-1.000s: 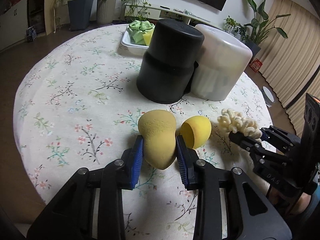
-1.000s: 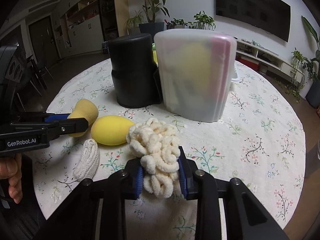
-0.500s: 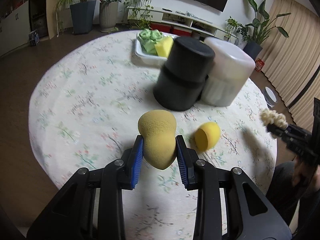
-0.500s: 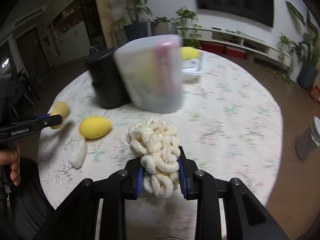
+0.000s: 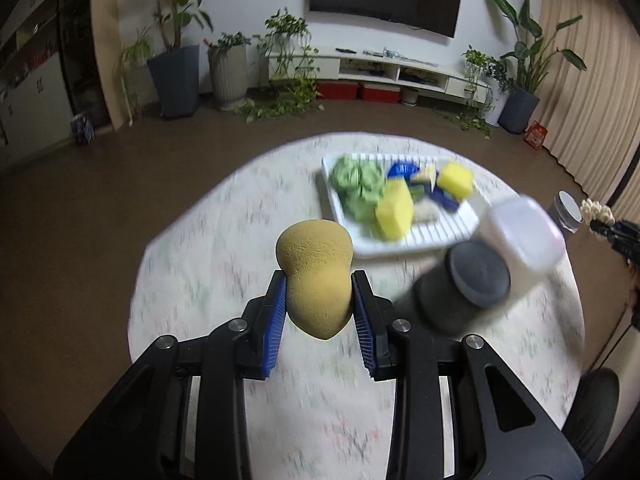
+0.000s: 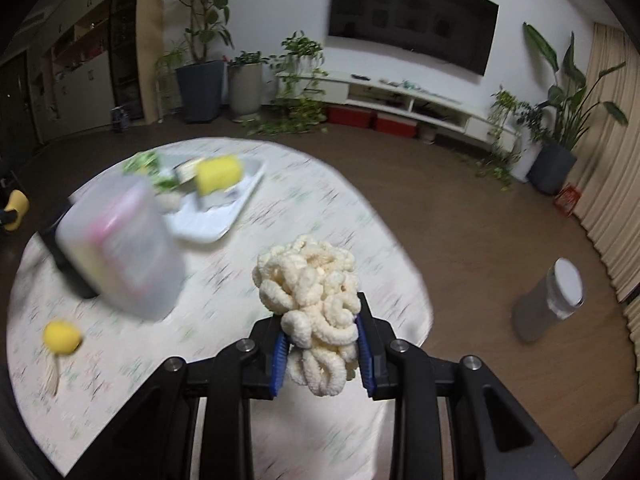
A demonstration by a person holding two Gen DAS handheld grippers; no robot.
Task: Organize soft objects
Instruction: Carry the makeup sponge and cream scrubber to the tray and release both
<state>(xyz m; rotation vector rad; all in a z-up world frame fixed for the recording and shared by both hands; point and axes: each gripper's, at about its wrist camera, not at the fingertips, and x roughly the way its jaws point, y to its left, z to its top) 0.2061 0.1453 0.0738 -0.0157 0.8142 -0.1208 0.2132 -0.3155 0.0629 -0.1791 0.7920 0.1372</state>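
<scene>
My left gripper [image 5: 320, 312] is shut on a tan gourd-shaped sponge [image 5: 316, 276], held high above the round floral table [image 5: 224, 256]. My right gripper [image 6: 322, 344] is shut on a cream chenille scrunchie [image 6: 312, 300], also lifted above the table [image 6: 304, 208]. A white tray [image 5: 432, 236] at the table's far side holds green cloth, yellow sponges and blue pieces. In the right wrist view the tray [image 6: 208, 224] lies at the far left. A yellow egg sponge [image 6: 62, 337] and a cream knitted piece [image 6: 52, 376] lie on the table at the left. The right gripper's scrunchie [image 5: 598, 210] shows at the right edge of the left wrist view.
A black canister [image 5: 460, 284] and a translucent white canister [image 5: 520, 232] stand side by side near the tray. A grey bin [image 6: 548, 304] stands on the floor to the right. Potted plants and a TV shelf line the far wall.
Both grippers rose and pulled back from the table with their objects still held. The tray's contents are now seen from above; the yellow egg sponge and knitted piece stayed on the table.
</scene>
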